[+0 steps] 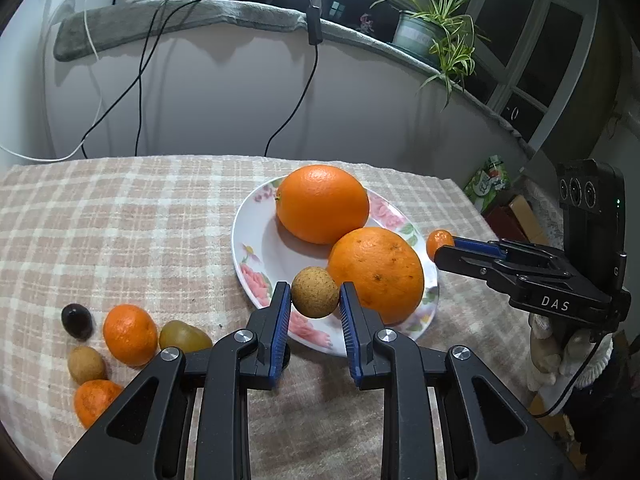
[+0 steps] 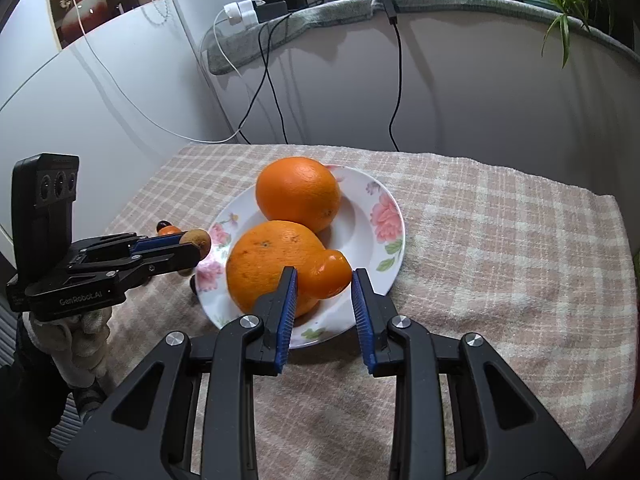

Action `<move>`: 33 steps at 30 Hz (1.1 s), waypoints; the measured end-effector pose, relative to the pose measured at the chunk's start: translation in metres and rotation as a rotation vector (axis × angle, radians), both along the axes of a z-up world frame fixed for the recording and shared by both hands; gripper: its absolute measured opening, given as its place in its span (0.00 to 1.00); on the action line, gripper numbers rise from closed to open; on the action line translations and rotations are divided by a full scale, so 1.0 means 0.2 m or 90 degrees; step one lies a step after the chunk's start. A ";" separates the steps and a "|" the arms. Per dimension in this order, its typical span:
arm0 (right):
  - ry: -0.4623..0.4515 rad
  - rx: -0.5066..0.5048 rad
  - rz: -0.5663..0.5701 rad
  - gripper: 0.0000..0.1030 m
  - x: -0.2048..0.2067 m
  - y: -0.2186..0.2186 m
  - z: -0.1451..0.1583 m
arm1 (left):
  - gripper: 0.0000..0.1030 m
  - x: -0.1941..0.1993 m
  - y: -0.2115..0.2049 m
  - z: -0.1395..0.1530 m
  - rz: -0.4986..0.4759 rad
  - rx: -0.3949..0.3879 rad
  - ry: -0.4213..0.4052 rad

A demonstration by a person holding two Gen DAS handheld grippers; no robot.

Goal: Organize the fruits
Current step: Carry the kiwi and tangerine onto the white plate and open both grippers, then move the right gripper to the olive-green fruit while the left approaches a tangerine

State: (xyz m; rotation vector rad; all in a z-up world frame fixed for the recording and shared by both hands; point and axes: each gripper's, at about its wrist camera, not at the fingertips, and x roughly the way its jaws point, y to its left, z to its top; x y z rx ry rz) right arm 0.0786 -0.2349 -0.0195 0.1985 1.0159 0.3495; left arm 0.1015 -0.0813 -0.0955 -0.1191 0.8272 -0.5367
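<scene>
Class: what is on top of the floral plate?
Two large oranges rest on the floral plate. Whatever lies beneath them is covered. Each gripper holds a small fruit above its rim.

1. Checked tablecloth [image 1: 120,216], covering the table.
2. Spider plant [image 1: 436,28], potted, on the ledge at 1 o'clock.
3. Black cables [image 1: 140,80], hanging at 11 o'clock.
4. White charger [image 2: 240,10], on the grey ledge padding [image 1: 224,14].
</scene>
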 end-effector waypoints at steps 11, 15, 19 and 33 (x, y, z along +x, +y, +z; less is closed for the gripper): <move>0.010 -0.009 -0.012 0.28 0.04 -0.03 -0.05 | 0.23 0.02 0.01 -0.01 0.003 0.002 0.007; 0.014 -0.007 -0.011 0.28 0.05 -0.03 -0.07 | 0.23 0.02 0.01 -0.01 0.005 0.002 0.008; 0.016 -0.008 -0.011 0.28 0.06 -0.03 -0.08 | 0.23 0.02 0.01 -0.01 0.006 0.003 0.009; -0.015 0.000 -0.057 0.79 0.05 -0.08 -0.03 | 0.57 0.01 0.03 0.00 0.017 0.004 0.003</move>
